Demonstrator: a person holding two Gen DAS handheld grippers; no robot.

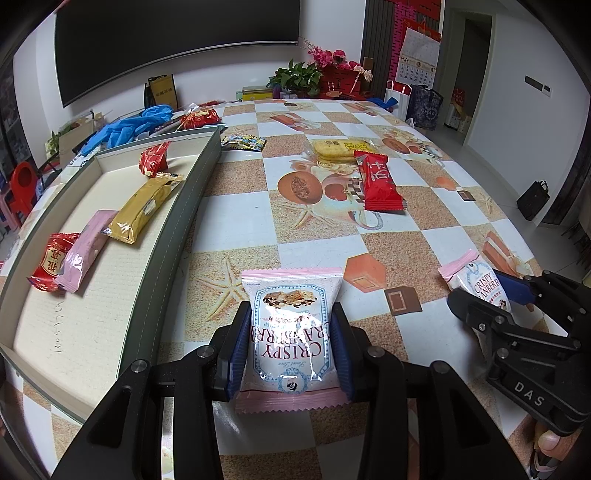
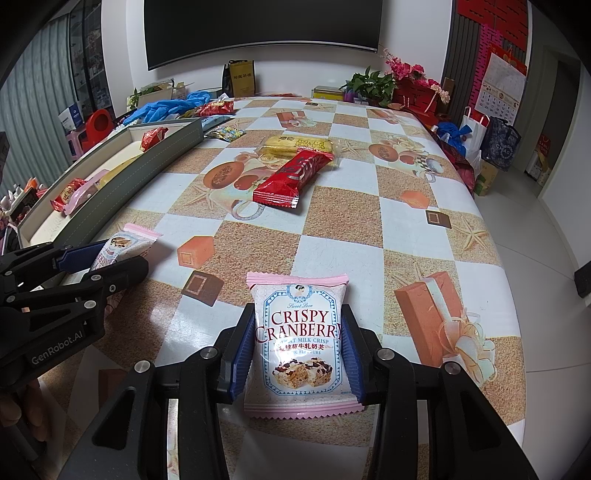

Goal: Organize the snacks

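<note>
At the left of the left wrist frame, the grey tray [image 1: 173,206] holds several wrapped snacks. Low at centre, the left tool [image 1: 291,347] clenches a cranberry crisp packet [image 1: 291,332] over the counter [image 1: 236,221]. In the right wrist frame, low centre, the right tool [image 2: 299,350] grips a second cranberry packet [image 2: 301,343].

White walls [image 2: 417,26], dark wall screen [image 2: 258,29], pale tiled floor [image 2: 546,221].
</note>
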